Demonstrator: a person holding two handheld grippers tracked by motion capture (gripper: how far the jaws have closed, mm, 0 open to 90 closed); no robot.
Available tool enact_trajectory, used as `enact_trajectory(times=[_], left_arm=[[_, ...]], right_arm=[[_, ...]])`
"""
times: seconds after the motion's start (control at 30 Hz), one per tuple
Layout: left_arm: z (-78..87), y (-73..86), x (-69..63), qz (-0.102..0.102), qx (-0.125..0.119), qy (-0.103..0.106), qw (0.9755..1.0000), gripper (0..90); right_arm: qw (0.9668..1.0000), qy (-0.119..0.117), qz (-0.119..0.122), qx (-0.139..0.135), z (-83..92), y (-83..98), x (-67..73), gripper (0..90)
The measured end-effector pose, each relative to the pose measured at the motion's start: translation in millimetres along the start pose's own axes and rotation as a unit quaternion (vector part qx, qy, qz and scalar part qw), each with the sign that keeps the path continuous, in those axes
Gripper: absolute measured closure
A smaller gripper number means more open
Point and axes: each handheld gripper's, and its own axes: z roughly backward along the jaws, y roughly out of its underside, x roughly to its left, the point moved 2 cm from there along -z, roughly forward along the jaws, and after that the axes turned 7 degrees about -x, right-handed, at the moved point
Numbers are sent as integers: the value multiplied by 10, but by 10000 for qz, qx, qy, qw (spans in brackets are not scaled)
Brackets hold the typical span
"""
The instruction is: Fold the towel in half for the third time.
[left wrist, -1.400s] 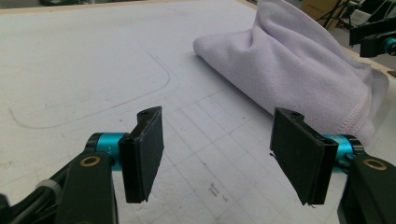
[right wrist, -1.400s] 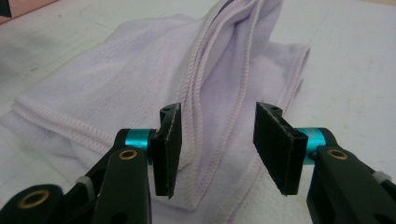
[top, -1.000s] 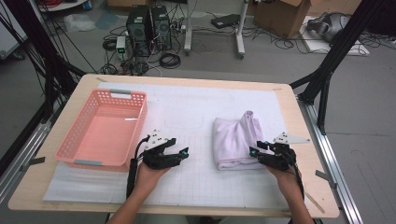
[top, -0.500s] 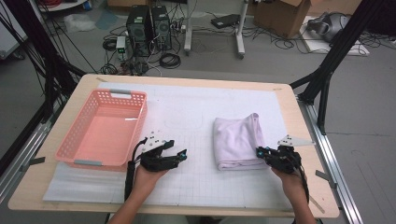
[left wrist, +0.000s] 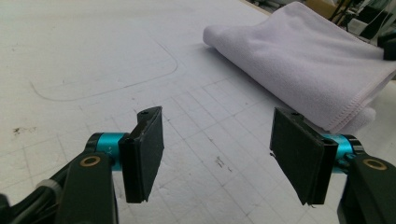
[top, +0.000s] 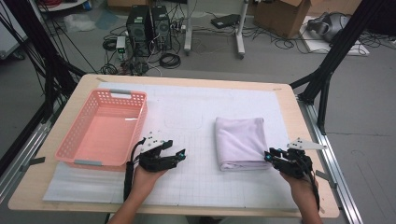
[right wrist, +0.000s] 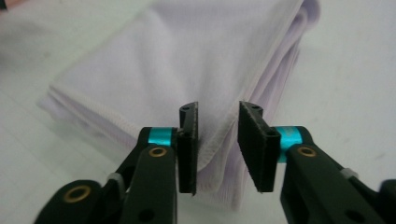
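Your right gripper [right wrist: 217, 149] has just been reopening around the towel [right wrist: 187, 70] corner; seat it deeper before pinching. Left gripper [left wrist: 219, 156] stays spread, empty.

We see a pale wooden tabletop [top: 306, 186] with rounded corners, most of it covered by a white gridded mat [top: 196, 107]. On the mat's left side sits a pink plastic basket [top: 77, 148] with slotted walls. Right of centre lies a folded lilac towel [top: 240, 140], its hemmed edges toward our near side. A faint rounded outline [left wrist: 154, 77] is drawn on the mat between basket and towel.
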Motion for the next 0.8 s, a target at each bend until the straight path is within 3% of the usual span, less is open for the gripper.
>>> enact_trajectory(times=[0.1,0.2,0.3,0.4,0.47,0.57,0.6,0.7,0.8], left_arm=[[-8,5,5,9,21,-2,10000,352],[-7,3,1,-11,10,0,10000,351],[1,-3,0,-5,-25,6,10000,352],[12,-9,1,3,-38,-4,10000,351],[10,-10,5,2,-45,1,10000,352],[4,-7,3,-11,-21,10,10000,351],[2,-7,0,7,-29,14,10000,352],[0,-9,1,4,-29,18,10000,351],[4,-13,8,41,-54,4,10000,352]], right_arm=[[9993,112,38,-347,14,-69,-14,626],[9992,-35,-171,-353,-69,-58,-28,626],[9998,-23,-202,38,-239,29,-16,672],[9984,1,-177,538,-320,125,-29,839],[9972,128,-84,733,-261,121,-47,856],[9925,428,-68,1144,-136,117,-96,853],[9922,447,-96,1161,-102,119,-109,832],[9961,428,-98,762,-29,52,-129,699],[9986,391,-17,361,-64,-72,-116,640]])
